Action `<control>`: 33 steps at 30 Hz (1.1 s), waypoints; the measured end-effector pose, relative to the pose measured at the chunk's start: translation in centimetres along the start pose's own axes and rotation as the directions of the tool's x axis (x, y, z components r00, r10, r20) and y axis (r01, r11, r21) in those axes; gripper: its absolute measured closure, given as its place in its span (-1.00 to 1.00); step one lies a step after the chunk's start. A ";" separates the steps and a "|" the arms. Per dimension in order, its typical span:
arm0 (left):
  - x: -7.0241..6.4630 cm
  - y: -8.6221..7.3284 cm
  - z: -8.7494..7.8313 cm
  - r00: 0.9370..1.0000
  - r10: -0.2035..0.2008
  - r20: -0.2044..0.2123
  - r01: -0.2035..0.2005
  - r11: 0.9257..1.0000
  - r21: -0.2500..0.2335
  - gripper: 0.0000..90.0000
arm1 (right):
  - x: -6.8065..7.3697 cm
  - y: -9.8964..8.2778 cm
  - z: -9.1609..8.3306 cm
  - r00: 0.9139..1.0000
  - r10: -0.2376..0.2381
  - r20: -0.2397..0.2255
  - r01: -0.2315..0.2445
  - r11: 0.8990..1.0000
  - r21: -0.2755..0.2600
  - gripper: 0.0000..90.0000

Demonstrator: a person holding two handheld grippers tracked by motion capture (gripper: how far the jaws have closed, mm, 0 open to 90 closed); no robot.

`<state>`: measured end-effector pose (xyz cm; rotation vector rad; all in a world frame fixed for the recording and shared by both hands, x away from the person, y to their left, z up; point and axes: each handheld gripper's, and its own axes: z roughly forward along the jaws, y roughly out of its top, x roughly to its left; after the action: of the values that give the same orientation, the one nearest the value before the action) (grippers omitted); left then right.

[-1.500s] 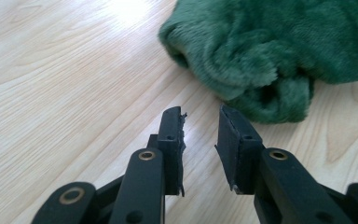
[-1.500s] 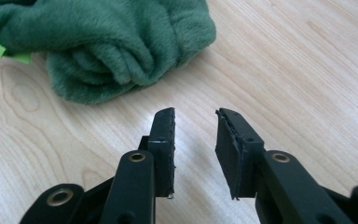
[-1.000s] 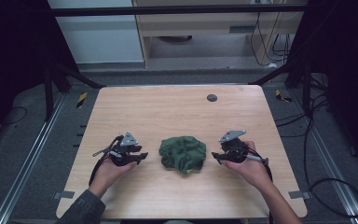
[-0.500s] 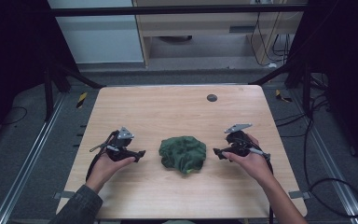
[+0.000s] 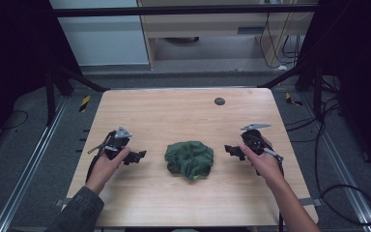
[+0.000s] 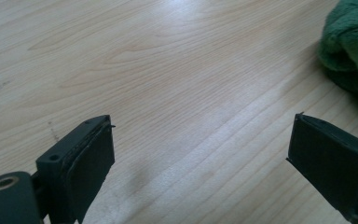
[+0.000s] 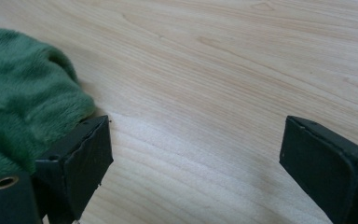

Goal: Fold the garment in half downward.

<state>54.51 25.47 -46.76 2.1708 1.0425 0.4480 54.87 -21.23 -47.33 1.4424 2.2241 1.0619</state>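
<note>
A wooden table was seen from above, with a small dark disc set near its far edge. A crumpled green cloth lay on the near middle of the table, between the two grippers and apart from both. The left gripper was held just left of the cloth, its jaws wide apart after just opening, with nothing between them. The right gripper was held just right of it, jaws likewise spread and empty.
</note>
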 end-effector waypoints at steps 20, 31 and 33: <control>2.4 0.6 1.5 0.997 -0.013 -0.073 0.016 0.999 0.037 -0.85 | -2.3 2.7 1.8 0.999 0.004 0.051 -0.008 0.997 0.081 -0.73; 2.8 0.1 2.7 0.997 -0.010 -0.082 0.015 0.998 0.059 -0.85 | -2.7 2.5 3.3 0.996 0.038 0.076 -0.044 0.995 0.089 -0.72; 2.9 -0.1 2.9 0.996 -0.010 -0.084 0.015 0.998 0.058 -0.86 | -2.9 2.4 3.5 0.996 0.048 0.077 -0.055 0.995 0.086 -0.72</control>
<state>57.86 26.51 -48.82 2.2121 1.1271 0.5125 59.82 -21.73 -48.46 1.5570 2.2169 0.9198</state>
